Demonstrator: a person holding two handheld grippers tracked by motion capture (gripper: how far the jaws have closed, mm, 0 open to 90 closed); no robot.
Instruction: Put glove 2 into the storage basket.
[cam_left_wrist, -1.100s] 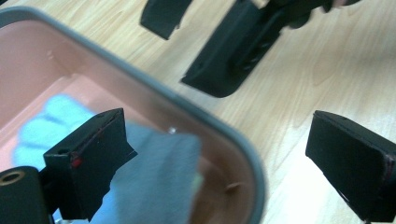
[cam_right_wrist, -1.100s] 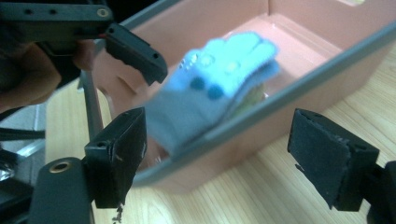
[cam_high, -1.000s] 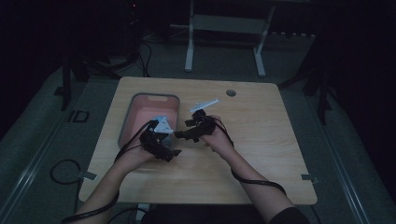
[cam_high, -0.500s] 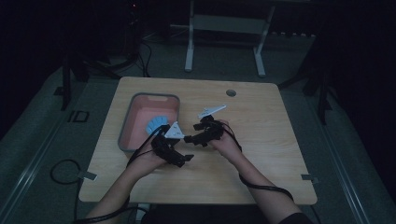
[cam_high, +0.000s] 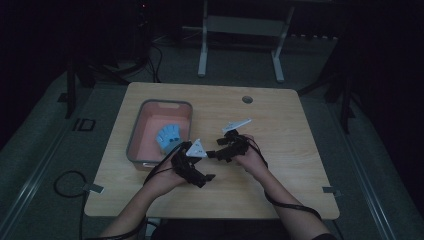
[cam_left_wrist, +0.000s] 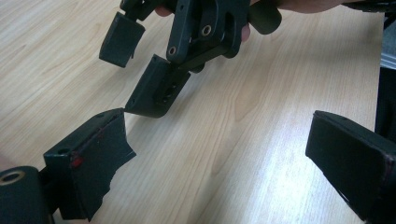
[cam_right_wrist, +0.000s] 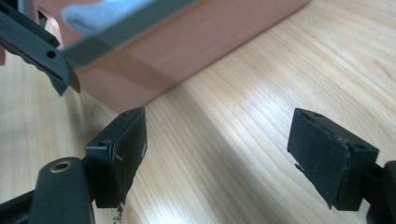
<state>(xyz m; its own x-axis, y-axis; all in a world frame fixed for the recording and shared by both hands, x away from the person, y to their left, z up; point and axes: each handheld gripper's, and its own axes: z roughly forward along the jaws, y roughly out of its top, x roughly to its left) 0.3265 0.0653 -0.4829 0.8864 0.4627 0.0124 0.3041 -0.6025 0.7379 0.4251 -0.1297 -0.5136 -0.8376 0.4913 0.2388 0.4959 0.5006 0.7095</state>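
A pink bin (cam_high: 136, 134) stands on the left half of the wooden table (cam_high: 280, 115), and a light blue cloth (cam_high: 168, 136) lies inside it. My left gripper (cam_high: 200, 172) hovers just right of the bin's near corner, open with nothing between its jaws (cam_left_wrist: 219, 158). My right gripper (cam_high: 216, 152) sits close beside it, also open and empty (cam_right_wrist: 224, 154). In the left gripper view the right gripper (cam_left_wrist: 182, 42) hangs just ahead, its jaws apart. The right gripper view looks at the bin's wall (cam_right_wrist: 187, 51) and the cloth (cam_right_wrist: 93, 14), with part of the left gripper (cam_right_wrist: 37, 42) at the left.
A small round hole (cam_high: 247, 99) marks the table's far side. A metal stand (cam_high: 240, 30) rises on the floor behind the table. Cables (cam_high: 67, 182) trail from the grippers off the near edge. Bare wood stretches to the right (cam_high: 300, 150).
Both grippers have drawn back from over the bin's near right corner toward the table's middle. The blue cloth now lies uncovered in the bin.
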